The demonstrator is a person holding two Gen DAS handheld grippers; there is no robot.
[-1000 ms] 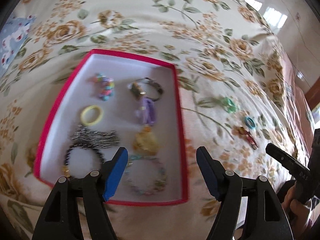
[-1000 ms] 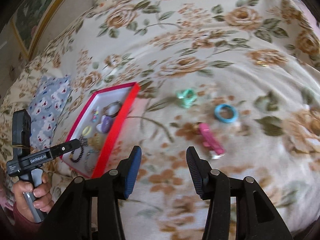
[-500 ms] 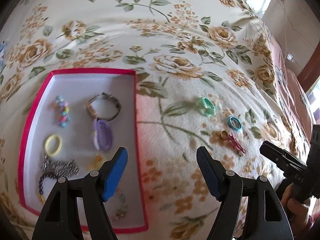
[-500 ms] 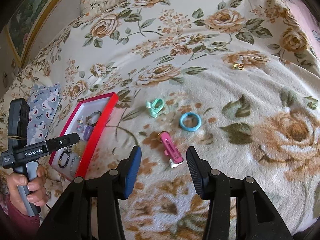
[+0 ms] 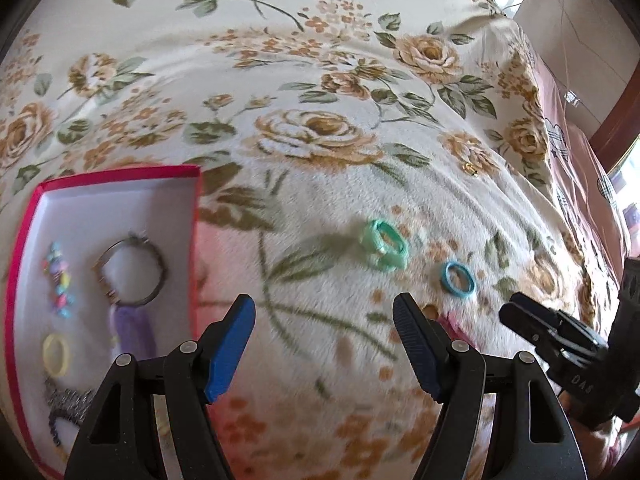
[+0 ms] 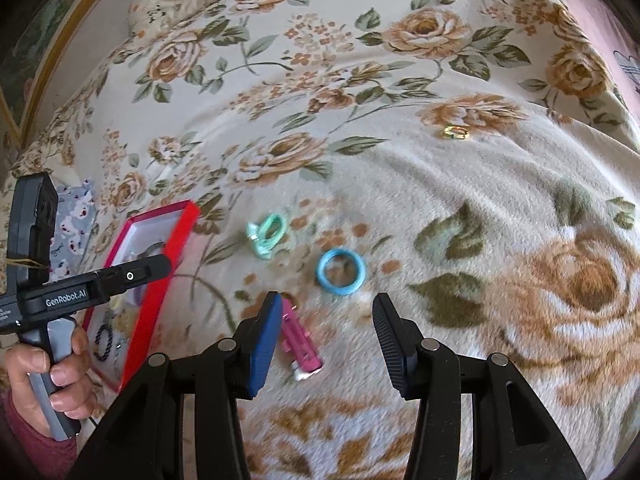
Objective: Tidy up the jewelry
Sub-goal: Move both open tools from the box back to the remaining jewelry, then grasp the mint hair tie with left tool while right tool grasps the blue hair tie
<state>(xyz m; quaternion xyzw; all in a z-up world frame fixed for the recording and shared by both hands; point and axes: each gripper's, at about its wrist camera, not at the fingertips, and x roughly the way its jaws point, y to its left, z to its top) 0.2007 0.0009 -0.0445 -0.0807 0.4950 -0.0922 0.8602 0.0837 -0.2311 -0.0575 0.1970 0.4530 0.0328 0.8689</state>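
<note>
Both cameras have slid off the red box (image 5: 120, 172) and toward the loose pieces since a second ago, so the box now sits at the left edge of the left wrist view with only part of its white inside showing. Inside it: a string of pastel beads (image 5: 59, 280), a thin metal bangle (image 5: 132, 272) with a purple charm, a yellow ring (image 5: 56, 356), and a dark chain, all a bit blurry.

Out on the fuzzy floral blanket (image 6: 460, 208) lie a chunky mint green ring (image 6: 267, 235), a smooth blue ring (image 6: 341, 272), a pink hair clip (image 6: 301, 344) and, well apart, a small gold ring (image 6: 456, 132).

Left gripper (image 5: 324, 340) has its ribbed blue pads spread wide, nothing between them, hovering over bare blanket just right of the box. Right gripper (image 6: 326, 340) is spread wide too, holding nothing; the clip lies just beside its left pad, and I can't tell if they touch.
</note>
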